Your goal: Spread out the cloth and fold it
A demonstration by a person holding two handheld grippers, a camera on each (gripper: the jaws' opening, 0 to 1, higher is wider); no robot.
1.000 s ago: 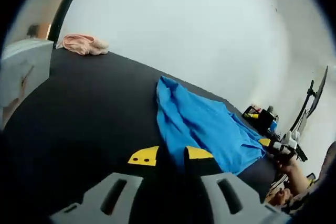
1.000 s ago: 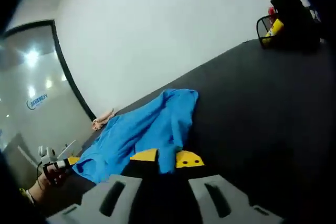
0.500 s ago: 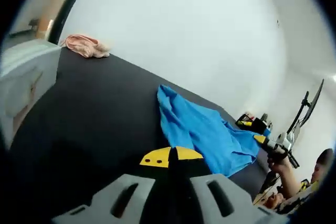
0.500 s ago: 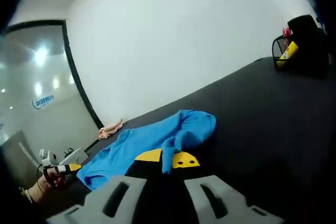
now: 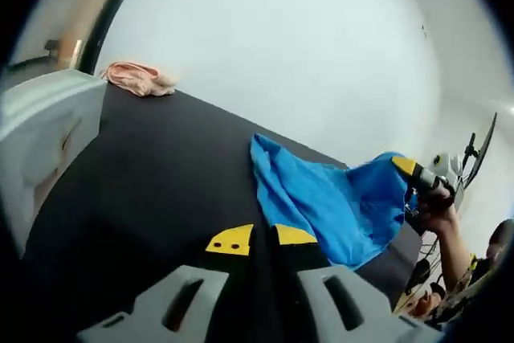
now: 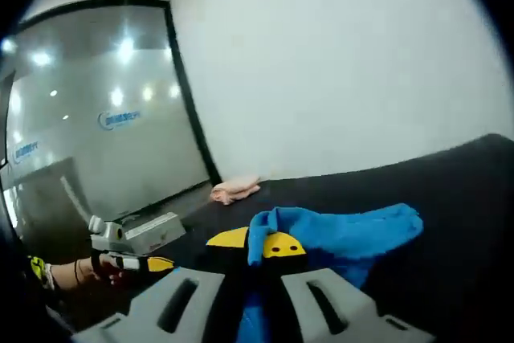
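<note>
The blue cloth (image 5: 321,198) lies on the black table (image 5: 144,174), its right end lifted off the surface. In the left gripper view, my right gripper (image 5: 407,168) comes in from the right with a hand on it and holds that raised corner. In the right gripper view, my right gripper (image 6: 257,242) is shut on a fold of the blue cloth (image 6: 353,234), which bunches up between its yellow tips. My left gripper (image 5: 261,238) is shut with nothing blue between its tips. It sits near the table's front edge, left of the cloth. It also appears as the left gripper (image 6: 157,263), apart from the cloth.
A pink cloth (image 5: 140,76) lies bunched at the far end of the table, also seen as the pink cloth (image 6: 235,190). A pale cabinet (image 5: 44,134) stands by the table's left edge. A dark glass wall (image 6: 104,118) stands behind.
My right gripper has risen, taking its corner of the blue cloth up off the table. My left gripper now sits apart from the cloth's edge. Both views have tilted.
</note>
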